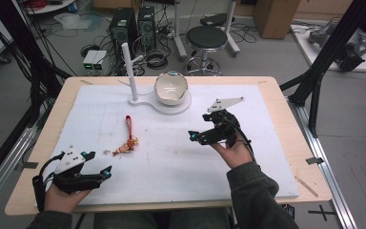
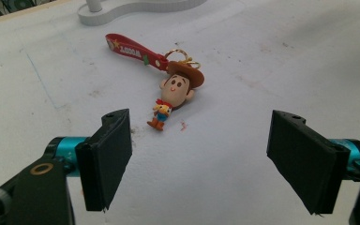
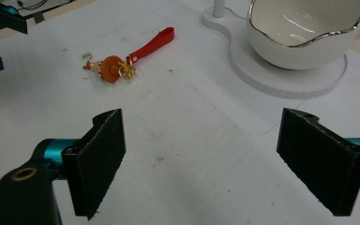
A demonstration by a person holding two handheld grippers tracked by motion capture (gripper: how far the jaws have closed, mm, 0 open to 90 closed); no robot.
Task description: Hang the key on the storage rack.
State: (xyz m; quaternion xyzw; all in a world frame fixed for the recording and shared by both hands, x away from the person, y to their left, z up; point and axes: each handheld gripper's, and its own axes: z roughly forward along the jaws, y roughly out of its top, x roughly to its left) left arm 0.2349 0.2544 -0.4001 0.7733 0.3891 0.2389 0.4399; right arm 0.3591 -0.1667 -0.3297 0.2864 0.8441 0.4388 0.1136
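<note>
The left tool, at the lower left of the high view, has its jaws spread wide and holds nothing; its own view shows bare white surface between the two black pads. The right tool, right of centre, is likewise wide open and empty, raised a little above the table.

Between them, left of centre, lies a small cowboy-figure keychain with a brown hat, gold rings and a red strap, flat on the white foam mat. The strap carries white lettering and a yellow star; the word is too small to read with certainty.

At the upper middle sits a white, egg-shaped ceramic bowl with a wavy silver rim on a flat white stand with an upright white post. The mat covers a pale wooden table. Beyond it, on the grey floor, are a black round stool, computer towers and loose cables.
</note>
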